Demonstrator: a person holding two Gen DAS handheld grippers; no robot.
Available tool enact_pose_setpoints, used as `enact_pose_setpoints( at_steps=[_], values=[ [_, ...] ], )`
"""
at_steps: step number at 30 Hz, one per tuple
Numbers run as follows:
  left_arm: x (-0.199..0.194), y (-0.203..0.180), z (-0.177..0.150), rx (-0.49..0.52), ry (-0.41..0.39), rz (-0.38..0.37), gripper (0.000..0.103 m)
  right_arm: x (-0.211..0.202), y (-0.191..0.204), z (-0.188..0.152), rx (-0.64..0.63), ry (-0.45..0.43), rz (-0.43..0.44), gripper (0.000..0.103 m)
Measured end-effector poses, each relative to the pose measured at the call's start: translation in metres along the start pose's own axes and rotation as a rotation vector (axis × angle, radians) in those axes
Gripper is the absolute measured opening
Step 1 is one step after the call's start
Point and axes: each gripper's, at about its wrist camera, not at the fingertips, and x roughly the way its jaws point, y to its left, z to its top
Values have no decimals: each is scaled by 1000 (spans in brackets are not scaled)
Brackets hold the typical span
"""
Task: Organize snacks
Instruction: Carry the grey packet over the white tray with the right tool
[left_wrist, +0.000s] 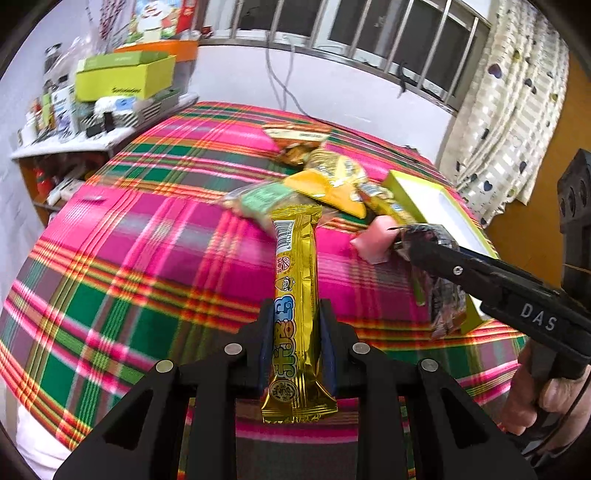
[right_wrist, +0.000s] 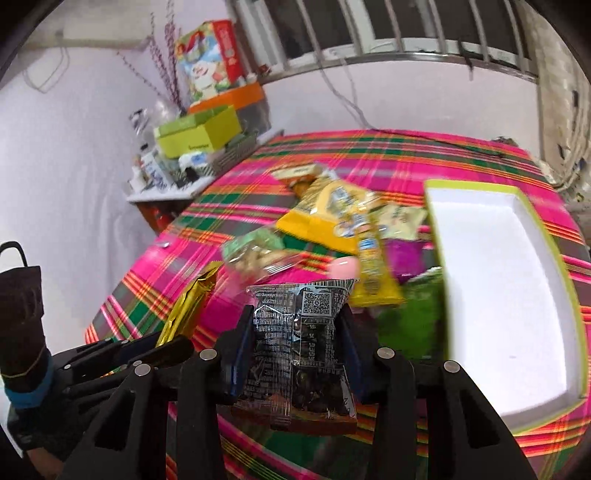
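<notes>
Left wrist view: left gripper (left_wrist: 295, 332) is clamped on a gold snack bar (left_wrist: 295, 317) above the plaid cloth (left_wrist: 147, 240). Right gripper (right_wrist: 295, 339) is clamped on a dark snack packet (right_wrist: 295, 350), beside the open white-lined box (right_wrist: 509, 295) and the snack pile (right_wrist: 332, 214).

White raised letters "DAS" stand on the black plastic body of the right gripper (left_wrist: 395, 242). The long gold foil snack bar (left_wrist: 295, 314) carries a barcode with digits too small to read. The dark crinkled snack packet (right_wrist: 295, 343) bears a QR code; its print is illegible.
</notes>
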Motion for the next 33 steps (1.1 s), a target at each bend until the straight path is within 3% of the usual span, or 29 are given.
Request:
enact_pose_setpoints(
  at_steps=[11, 20, 33],
  values=[
    [14, -56, 25, 89, -2, -65, 24, -43, -84, 3, 110, -80, -109, 41],
    [34, -98, 43, 149, 23, -113, 24, -40, -144, -5, 159, -45, -195, 41],
    [82, -159, 62, 197, 99, -176, 24, -31, -179, -4, 130, -7, -246, 43]
  ],
)
